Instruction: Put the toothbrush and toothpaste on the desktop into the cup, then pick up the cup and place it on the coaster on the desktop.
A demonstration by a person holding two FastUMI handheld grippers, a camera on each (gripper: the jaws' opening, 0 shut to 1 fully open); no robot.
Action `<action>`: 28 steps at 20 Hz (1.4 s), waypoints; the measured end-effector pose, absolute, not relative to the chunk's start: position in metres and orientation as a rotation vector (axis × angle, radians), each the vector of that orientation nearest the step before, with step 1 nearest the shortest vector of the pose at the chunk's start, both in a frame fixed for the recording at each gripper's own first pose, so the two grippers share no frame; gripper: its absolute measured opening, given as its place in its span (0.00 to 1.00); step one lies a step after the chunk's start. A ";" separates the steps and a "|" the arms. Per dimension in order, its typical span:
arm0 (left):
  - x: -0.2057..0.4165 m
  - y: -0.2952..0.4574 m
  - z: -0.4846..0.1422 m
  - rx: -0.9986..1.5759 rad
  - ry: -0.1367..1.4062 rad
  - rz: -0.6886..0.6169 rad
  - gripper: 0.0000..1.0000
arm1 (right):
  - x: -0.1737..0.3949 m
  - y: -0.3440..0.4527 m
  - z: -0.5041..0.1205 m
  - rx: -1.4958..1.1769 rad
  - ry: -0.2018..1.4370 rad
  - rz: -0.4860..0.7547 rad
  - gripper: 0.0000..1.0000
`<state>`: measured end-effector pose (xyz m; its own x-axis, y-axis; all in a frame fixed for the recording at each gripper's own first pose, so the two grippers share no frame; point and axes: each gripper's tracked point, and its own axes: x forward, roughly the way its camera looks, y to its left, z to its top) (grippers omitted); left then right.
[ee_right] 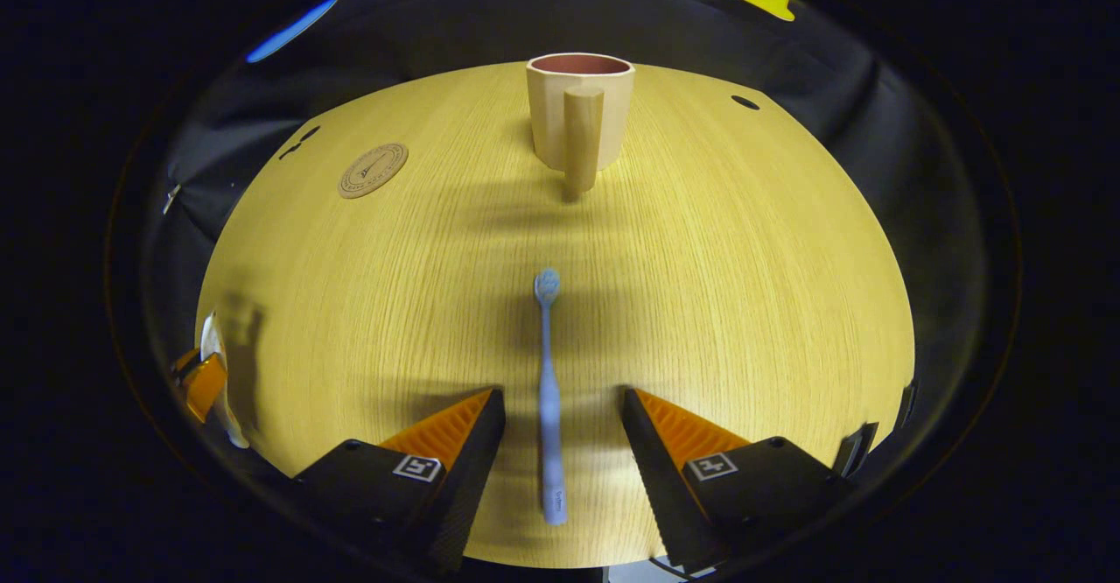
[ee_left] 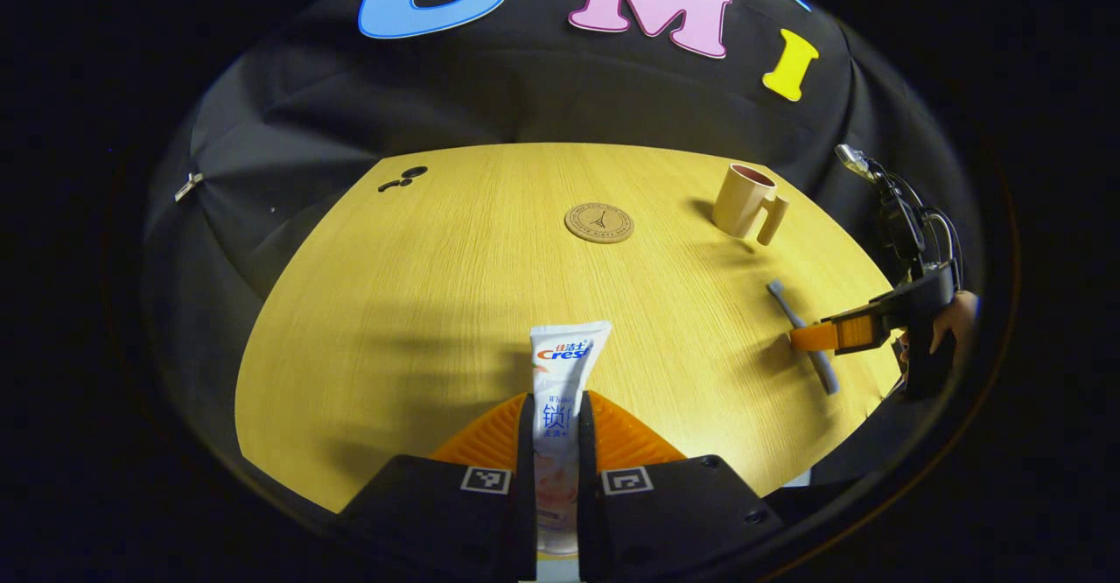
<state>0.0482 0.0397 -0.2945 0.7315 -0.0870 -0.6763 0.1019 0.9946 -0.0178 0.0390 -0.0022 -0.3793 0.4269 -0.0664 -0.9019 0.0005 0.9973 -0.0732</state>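
In the left gripper view my left gripper (ee_left: 556, 408) is shut on the white toothpaste tube (ee_left: 563, 373), which points away over the wooden table. Far right stands the beige cup (ee_left: 745, 201), upright, with its handle toward the near right. The round cork coaster (ee_left: 598, 222) lies in the middle at the back. In the right gripper view my right gripper (ee_right: 560, 401) is open, its fingers on either side of the blue toothbrush (ee_right: 548, 390) that lies flat, head pointing at the cup (ee_right: 579, 115). The right gripper (ee_left: 818, 336) also shows over the toothbrush (ee_left: 801, 325) in the left gripper view.
The coaster (ee_right: 374, 170) lies at the back left in the right gripper view. The left gripper with the tube (ee_right: 210, 377) shows at the left table edge there. Small dark holes (ee_left: 401, 179) mark the table's far left corner. The tabletop (ee_left: 420, 303) ends in rounded edges.
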 end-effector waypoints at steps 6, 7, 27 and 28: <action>0.042 0.040 -0.301 0.025 0.749 -0.144 0.24 | 0.044 -0.008 -0.381 -0.005 1.135 -0.145 0.53; 0.043 0.042 -0.302 0.032 0.747 -0.149 0.23 | 0.045 -0.008 -0.380 -0.006 1.142 -0.145 0.52; 0.072 0.008 -0.278 0.043 0.734 -0.209 0.27 | 0.032 0.001 -0.378 0.073 1.186 0.007 0.06; 0.078 0.002 -0.272 0.035 0.727 -0.213 0.23 | 0.032 0.001 -0.374 0.098 1.178 0.013 0.06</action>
